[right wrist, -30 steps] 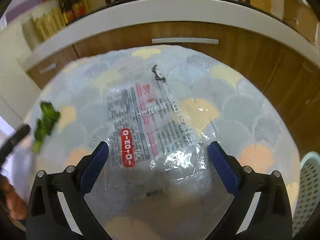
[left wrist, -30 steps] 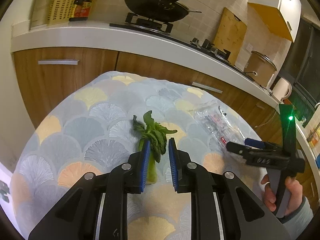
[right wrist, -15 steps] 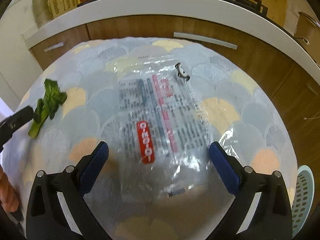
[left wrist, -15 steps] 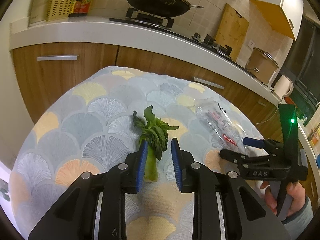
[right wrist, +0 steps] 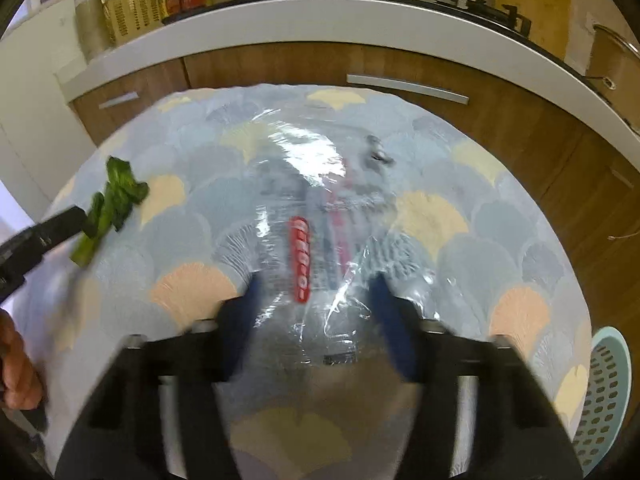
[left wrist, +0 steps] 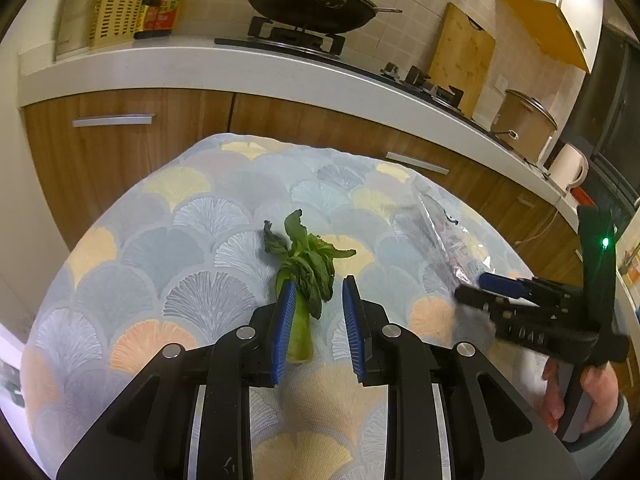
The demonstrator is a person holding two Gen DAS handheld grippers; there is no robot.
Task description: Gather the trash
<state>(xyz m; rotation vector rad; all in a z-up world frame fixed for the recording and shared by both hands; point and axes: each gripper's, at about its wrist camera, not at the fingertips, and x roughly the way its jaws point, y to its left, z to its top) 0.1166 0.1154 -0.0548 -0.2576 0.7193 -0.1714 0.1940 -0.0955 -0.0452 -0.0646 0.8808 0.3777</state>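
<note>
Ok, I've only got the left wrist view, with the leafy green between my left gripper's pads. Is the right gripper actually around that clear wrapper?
Observer: Yes. In the right wrist view the right gripper has its jaws closing, with the clear plastic wrapper bunched between them.
Operator: Which side of the wrapper faces up?
Observer: The printed side. Its red label shows between the two fingers.
Operator: Anything nearby to drop trash in?
Observer: A pale blue perforated basket shows just past the table edge, on the right gripper's right.
</note>
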